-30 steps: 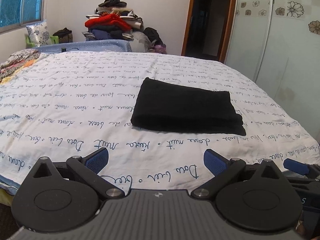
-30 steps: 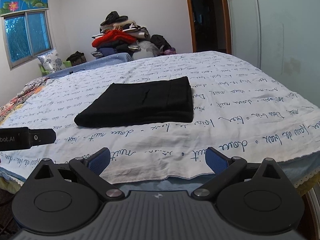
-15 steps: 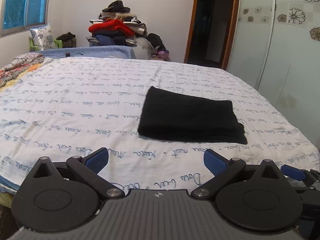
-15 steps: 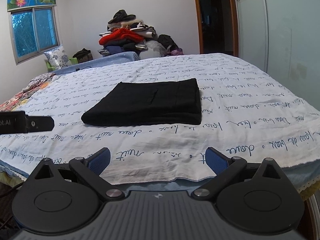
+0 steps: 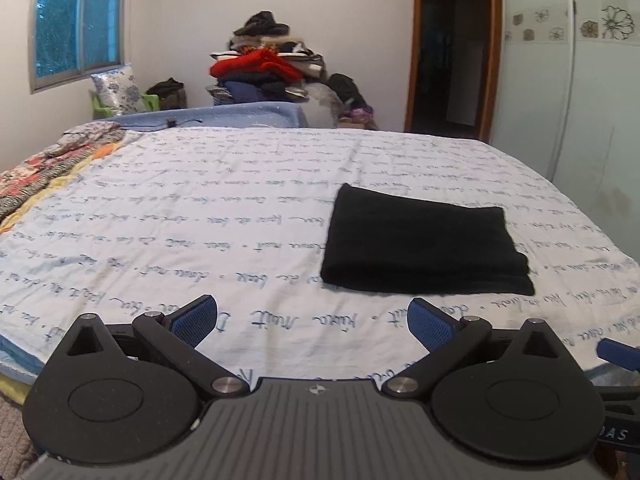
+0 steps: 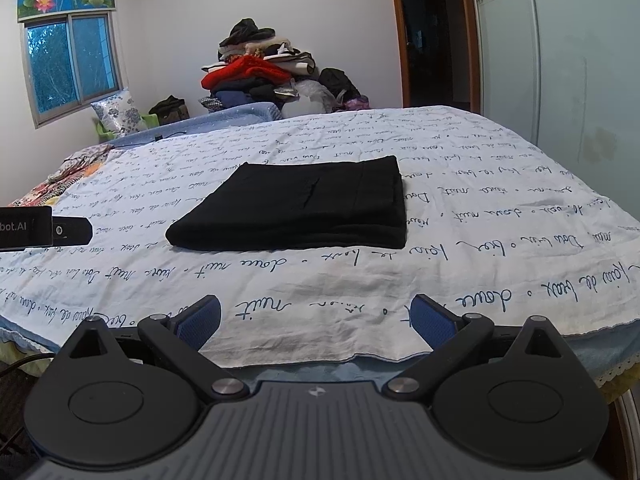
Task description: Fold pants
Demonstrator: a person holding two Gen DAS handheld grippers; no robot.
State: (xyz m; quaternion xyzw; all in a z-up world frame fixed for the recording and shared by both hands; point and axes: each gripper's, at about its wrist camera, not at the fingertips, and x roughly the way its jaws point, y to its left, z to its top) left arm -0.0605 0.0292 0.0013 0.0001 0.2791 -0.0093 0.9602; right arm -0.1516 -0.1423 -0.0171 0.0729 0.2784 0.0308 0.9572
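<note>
The black pants [image 5: 420, 246] lie folded into a flat rectangle on the white bedsheet with blue script [image 5: 200, 220]. They also show in the right wrist view [image 6: 300, 208]. My left gripper [image 5: 314, 320] is open and empty, held back at the near edge of the bed, to the left of the pants. My right gripper [image 6: 316, 318] is open and empty, also back at the bed's near edge, in front of the pants. Neither touches the pants.
A pile of clothes [image 5: 264, 76] stands behind the bed by the far wall. A patterned blanket [image 5: 36, 176] lies at the bed's left side. A doorway [image 5: 452, 48] and wardrobe doors [image 5: 580, 100] are on the right. The left gripper's body [image 6: 36, 228] shows at the left.
Both grippers have pulled back and tilted up, so the pants look farther off and more of the wall shows. The pants have not moved.
</note>
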